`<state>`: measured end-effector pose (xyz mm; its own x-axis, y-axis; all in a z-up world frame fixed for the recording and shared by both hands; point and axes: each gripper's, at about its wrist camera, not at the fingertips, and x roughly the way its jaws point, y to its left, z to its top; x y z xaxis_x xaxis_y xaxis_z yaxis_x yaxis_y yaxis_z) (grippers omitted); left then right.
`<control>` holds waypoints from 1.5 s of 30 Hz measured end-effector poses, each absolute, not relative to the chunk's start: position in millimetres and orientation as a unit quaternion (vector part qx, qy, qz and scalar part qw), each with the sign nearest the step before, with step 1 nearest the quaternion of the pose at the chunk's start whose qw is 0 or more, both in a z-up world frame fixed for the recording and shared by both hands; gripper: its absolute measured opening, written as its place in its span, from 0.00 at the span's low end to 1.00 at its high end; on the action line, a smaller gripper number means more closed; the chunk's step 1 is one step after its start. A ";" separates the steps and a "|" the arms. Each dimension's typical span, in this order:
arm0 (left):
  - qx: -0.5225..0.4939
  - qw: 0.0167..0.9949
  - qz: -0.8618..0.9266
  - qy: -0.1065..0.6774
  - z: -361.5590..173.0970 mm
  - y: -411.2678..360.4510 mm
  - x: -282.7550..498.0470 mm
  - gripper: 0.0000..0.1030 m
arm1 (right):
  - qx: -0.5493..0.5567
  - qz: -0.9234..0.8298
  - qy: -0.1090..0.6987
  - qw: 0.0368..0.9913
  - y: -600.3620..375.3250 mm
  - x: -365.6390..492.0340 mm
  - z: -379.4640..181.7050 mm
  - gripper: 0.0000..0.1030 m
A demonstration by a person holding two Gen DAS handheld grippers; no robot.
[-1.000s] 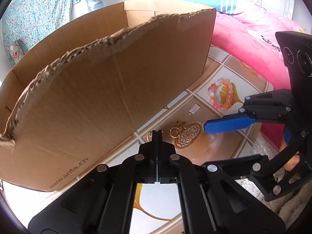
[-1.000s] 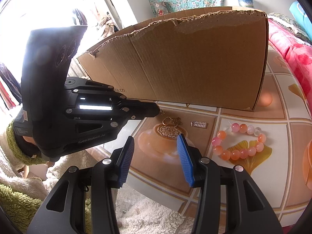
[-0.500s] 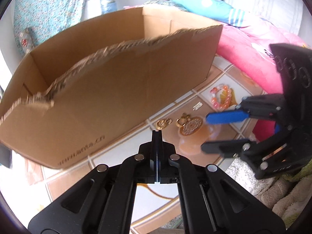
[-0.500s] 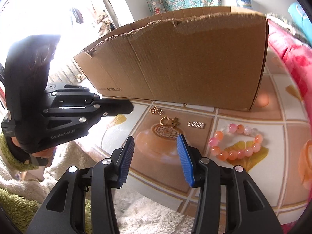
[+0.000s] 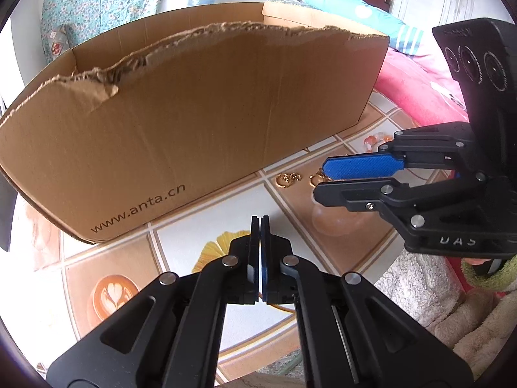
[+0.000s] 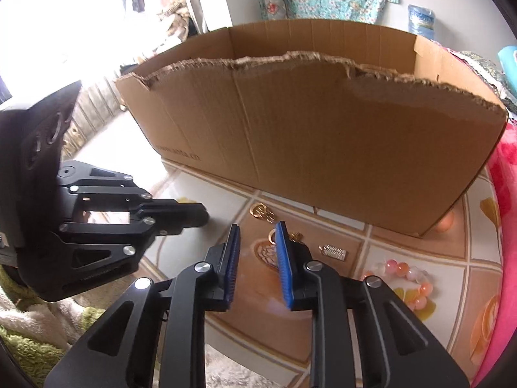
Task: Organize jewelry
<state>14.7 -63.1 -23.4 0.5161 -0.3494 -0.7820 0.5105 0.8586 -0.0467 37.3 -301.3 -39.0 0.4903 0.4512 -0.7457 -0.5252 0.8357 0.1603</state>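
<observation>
Gold filigree pendant (image 6: 265,253) lies flat beside small gold rings (image 6: 262,211).

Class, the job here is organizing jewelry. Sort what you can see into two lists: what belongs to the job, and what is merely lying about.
Belongs to the job:
- gold charm
- round gold pendant
- small silver piece
- bead bracelet
- cardboard box, probably

Just lying about:
- pink bedding
- floral cloth
- fluffy blanket
</observation>
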 end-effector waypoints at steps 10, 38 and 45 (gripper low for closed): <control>0.084 0.867 -0.261 0.417 -24.9 -56.8 18.7 0.02 | -0.060 0.259 0.437 0.859 -297.7 41.3 -45.4 0.19; 0.076 0.868 -0.273 0.407 -24.4 -64.0 19.1 0.19 | -0.072 0.240 0.438 0.864 -293.2 40.0 -38.2 0.10; 0.092 0.868 -0.278 0.401 -25.5 -79.3 23.0 0.19 | -0.046 0.237 0.436 0.867 -312.4 31.1 -37.7 0.10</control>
<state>23.0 -79.3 -25.5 0.5231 -0.4092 -0.7476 0.5575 0.8278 -0.0630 31.1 -312.4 -37.7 0.5071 0.3711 -0.7779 -0.4506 0.8835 0.1278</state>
